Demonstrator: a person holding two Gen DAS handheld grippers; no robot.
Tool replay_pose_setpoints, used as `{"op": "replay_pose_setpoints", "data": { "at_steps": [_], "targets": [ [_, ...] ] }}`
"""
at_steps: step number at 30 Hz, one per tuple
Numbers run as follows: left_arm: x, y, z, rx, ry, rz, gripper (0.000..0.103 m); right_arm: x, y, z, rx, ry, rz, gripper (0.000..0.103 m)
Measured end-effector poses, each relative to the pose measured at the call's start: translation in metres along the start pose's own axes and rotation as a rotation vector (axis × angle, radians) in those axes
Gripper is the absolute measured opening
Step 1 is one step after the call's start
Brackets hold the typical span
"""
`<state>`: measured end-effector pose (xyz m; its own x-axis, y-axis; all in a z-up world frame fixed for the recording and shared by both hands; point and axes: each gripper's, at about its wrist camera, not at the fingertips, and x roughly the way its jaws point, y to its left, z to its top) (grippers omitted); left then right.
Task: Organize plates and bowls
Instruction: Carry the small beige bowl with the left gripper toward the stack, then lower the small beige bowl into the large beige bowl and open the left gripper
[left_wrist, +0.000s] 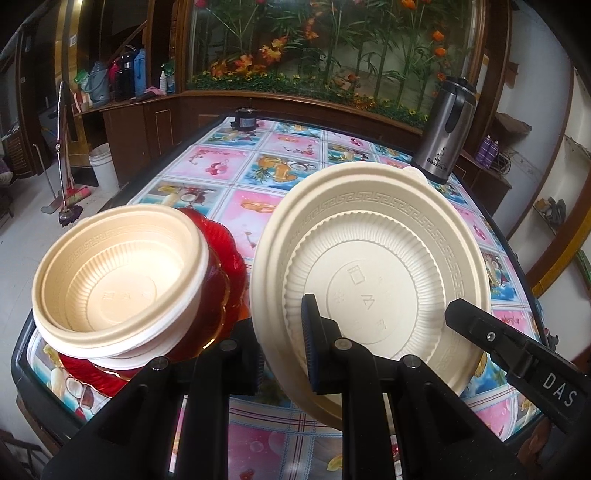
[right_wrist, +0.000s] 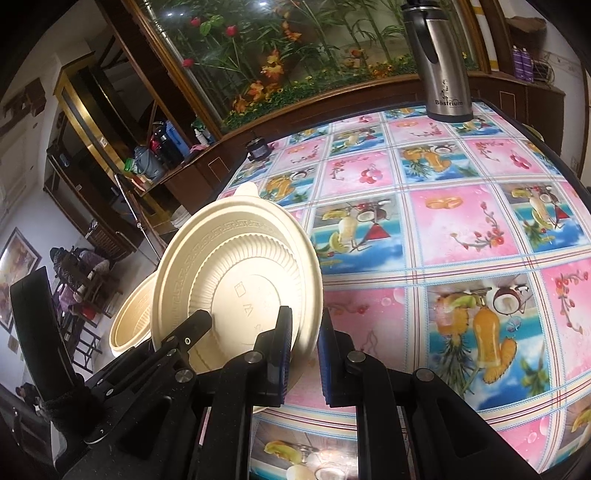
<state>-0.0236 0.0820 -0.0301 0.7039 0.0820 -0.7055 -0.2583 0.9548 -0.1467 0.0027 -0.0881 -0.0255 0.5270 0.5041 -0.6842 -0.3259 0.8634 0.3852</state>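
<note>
On table (left_wrist: 258, 184), one plate (left_wrist: 369, 273), two bowls (left_wrist: 122, 280).

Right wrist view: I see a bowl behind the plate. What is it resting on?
Observer: On a red dish, which your view does not show.
Operator: Is it a single bowl?
Observer: No, the bowl is nested inside a white bowl.
Operator: Does the left gripper have the plate?
Observer: Yes, the left gripper is shut on the rim of the tilted plate, one finger in front and one behind.
</note>
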Motion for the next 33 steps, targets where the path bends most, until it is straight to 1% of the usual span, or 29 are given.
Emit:
{"op": "replay_pose_setpoints", "data": {
  "at_steps": [5,10,14,22,33],
  "targets": [
    [-0.007,0.003,0.004,-0.004,-0.024,0.005,0.015,-0.002,0.008,0.003,-0.014,-0.008,0.005,0.013],
    [-0.012,0.01,0.008,-0.011,-0.045,0.025,0.015,-0.004,0.017,0.006,-0.029,-0.019,0.023,0.013],
    [-0.015,0.022,0.009,-0.027,-0.057,0.048,0.015,0.001,0.026,0.008,-0.046,-0.01,0.04,0.013],
    [-0.022,0.047,0.013,-0.075,-0.08,0.092,0.015,0.012,0.058,0.012,-0.1,-0.001,0.07,0.013],
    [-0.029,0.076,0.018,-0.131,-0.104,0.13,0.015,0.023,0.096,0.017,-0.155,0.013,0.11,0.013]
  ]
}}
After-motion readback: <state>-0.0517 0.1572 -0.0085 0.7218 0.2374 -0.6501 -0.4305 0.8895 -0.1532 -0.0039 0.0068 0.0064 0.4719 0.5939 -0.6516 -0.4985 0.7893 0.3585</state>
